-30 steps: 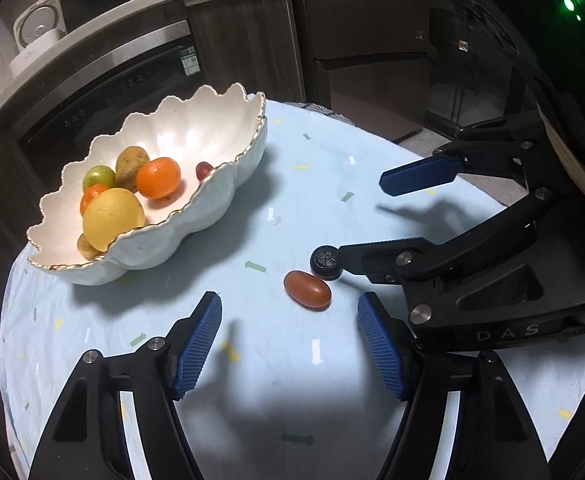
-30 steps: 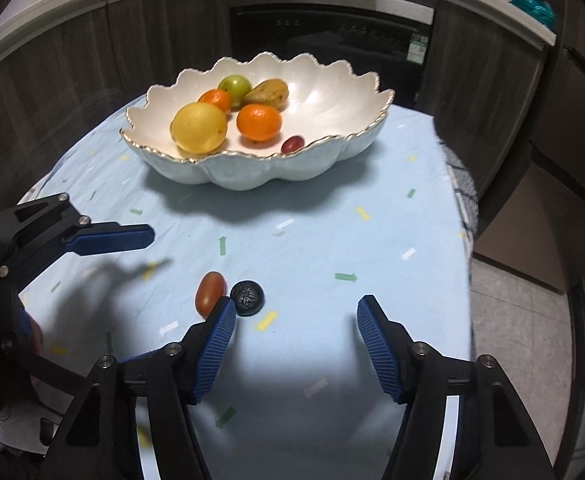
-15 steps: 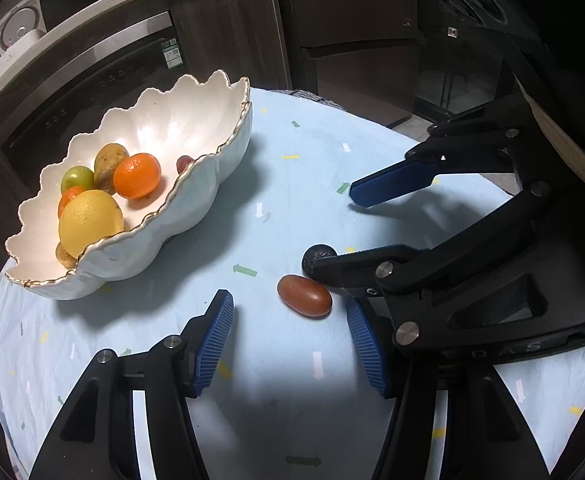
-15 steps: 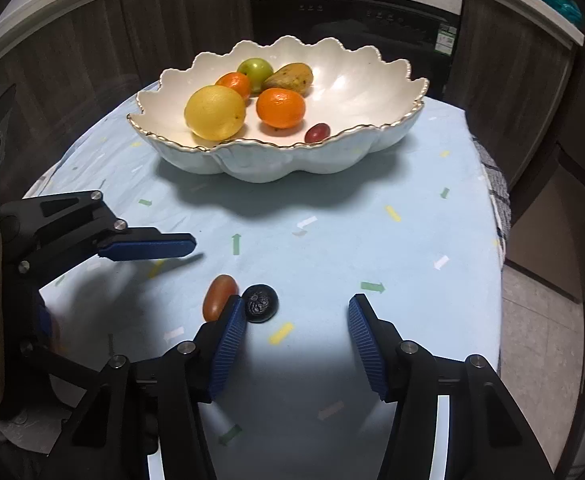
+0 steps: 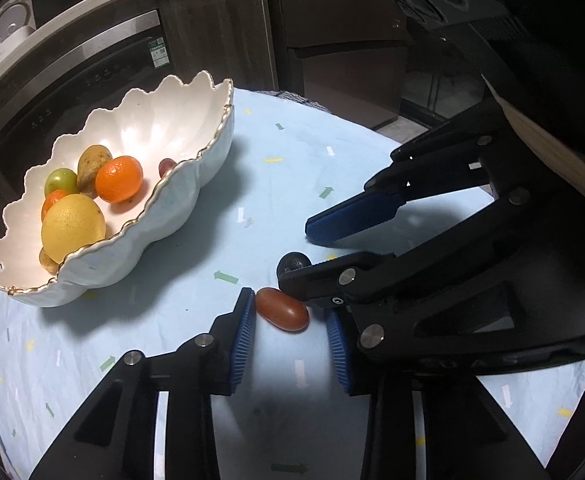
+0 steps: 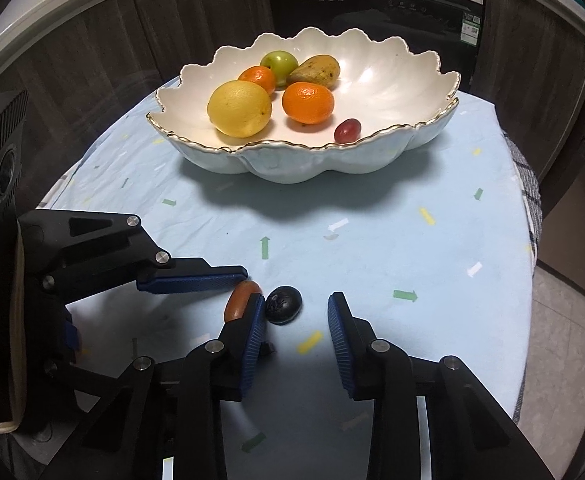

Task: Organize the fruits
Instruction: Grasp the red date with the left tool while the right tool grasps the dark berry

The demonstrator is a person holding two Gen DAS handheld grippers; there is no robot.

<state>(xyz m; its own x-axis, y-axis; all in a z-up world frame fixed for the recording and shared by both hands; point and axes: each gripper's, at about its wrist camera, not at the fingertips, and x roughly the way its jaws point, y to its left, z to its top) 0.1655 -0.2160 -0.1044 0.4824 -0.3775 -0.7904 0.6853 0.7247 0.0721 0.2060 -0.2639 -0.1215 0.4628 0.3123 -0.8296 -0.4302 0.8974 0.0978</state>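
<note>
A reddish-brown oval fruit lies on the light blue tablecloth, with a small black round fruit right beside it. My left gripper is open, its pads on either side of the brown fruit, the left pad touching it. My right gripper is open around the black fruit; its left pad sits between the black fruit and the brown one. The white scalloped bowl holds a lemon, oranges, a green fruit, a pear-like fruit and a red grape.
The round table's edge drops off at the right toward the floor. Dark cabinets and an oven stand behind the bowl. The two grippers cross close together over the loose fruits.
Both grippers moved forward and down onto the loose fruits. The left gripper's pads narrowed around the brown fruit; the right gripper's pads now flank the black fruit.
</note>
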